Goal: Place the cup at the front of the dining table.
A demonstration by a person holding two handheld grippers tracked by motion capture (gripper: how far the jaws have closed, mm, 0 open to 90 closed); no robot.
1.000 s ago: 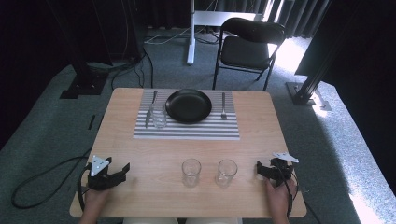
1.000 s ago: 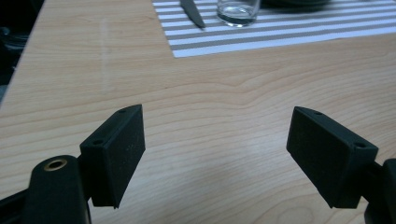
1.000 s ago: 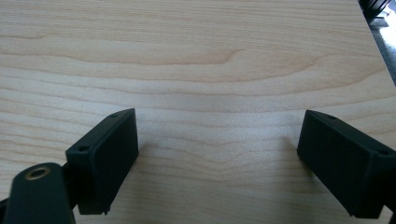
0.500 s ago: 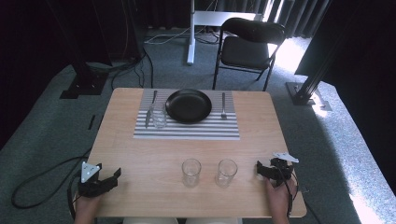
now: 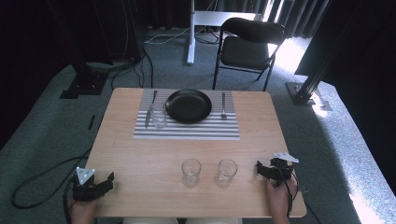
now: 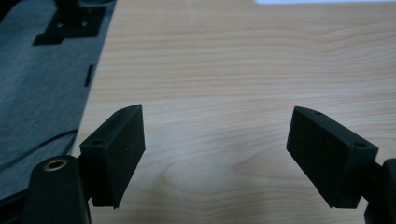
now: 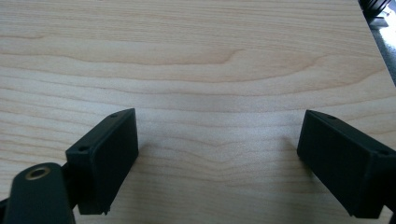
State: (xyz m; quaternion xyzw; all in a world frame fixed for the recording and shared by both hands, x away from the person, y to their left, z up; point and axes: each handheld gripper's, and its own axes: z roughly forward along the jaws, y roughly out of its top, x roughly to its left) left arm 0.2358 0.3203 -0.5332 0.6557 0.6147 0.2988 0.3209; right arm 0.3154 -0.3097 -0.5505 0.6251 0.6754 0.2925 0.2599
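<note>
1. The left gripper (image 5: 108,179) sits at the near left corner of the wooden table (image 5: 140,154), its jaws spread with bare wood between them.
2. Two empty drinking glasses stand side by side near the front edge, between the grippers: the left glass (image 5: 191,172) well apart from the left gripper, the right glass (image 5: 226,172) just beside the right one.
3. The right gripper (image 5: 259,169) rests at the near right, jaws parted and holding nothing, pointed toward the right glass.
</note>
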